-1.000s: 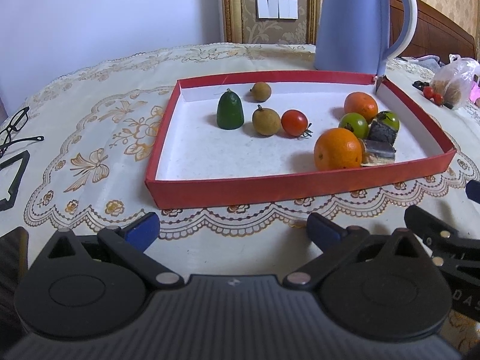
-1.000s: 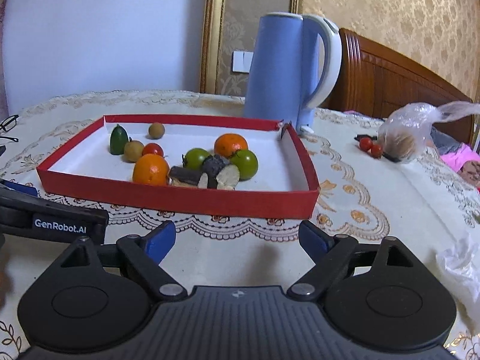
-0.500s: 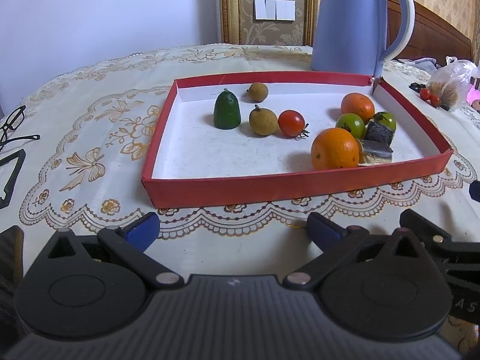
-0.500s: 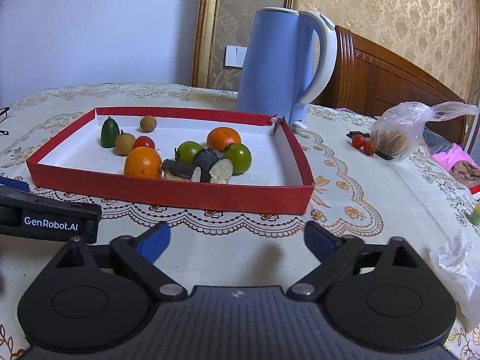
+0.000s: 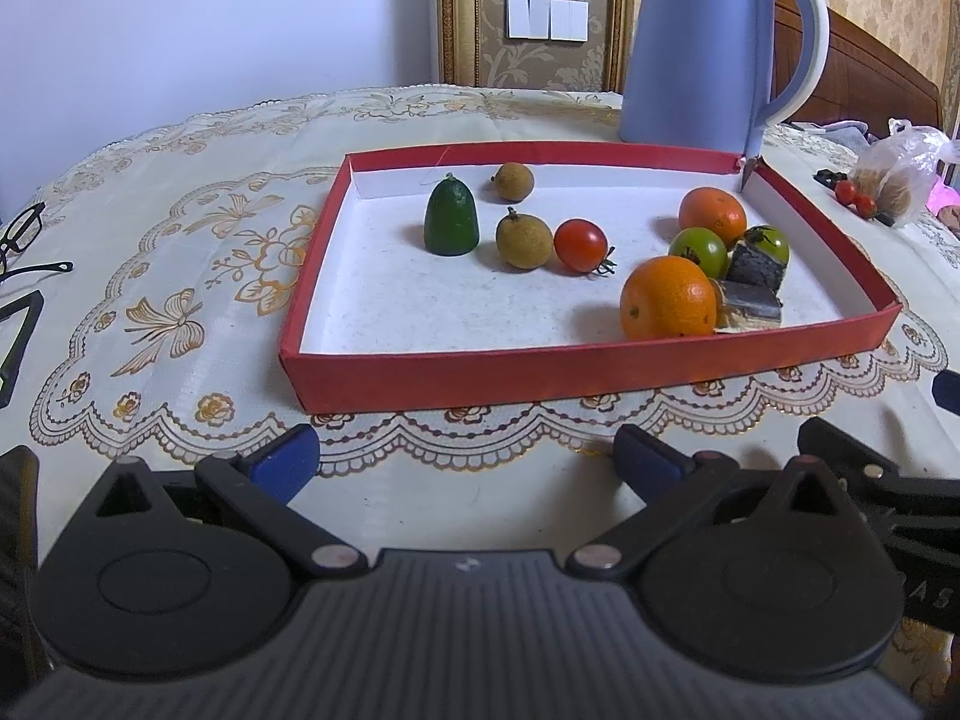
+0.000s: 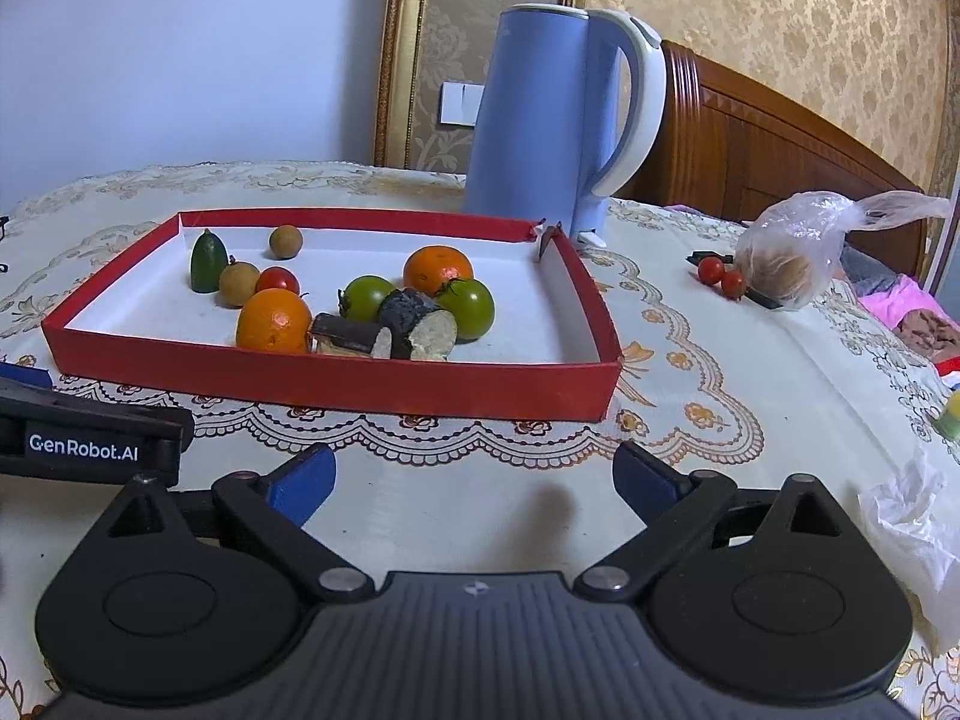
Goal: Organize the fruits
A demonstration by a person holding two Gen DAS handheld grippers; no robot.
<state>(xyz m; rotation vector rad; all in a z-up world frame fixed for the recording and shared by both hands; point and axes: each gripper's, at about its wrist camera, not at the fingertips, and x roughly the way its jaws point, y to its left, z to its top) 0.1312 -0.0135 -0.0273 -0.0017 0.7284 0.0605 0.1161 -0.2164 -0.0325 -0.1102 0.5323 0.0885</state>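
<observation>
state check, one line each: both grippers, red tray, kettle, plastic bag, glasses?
left gripper: jaws open, nothing between them
right gripper: jaws open, nothing between them
red tray: lidless, flat on the table, fruit inside
kettle: upright, lid down
plastic bag: knotted, lying on the table
glasses: unfolded on the table

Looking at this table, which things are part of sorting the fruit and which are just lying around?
Part of the job:
red tray
two oranges
two green tomatoes
red tomato
two brown longans
small green fruit
dark cut pieces

Just lying about:
blue kettle
plastic bag
loose cherry tomatoes
glasses
</observation>
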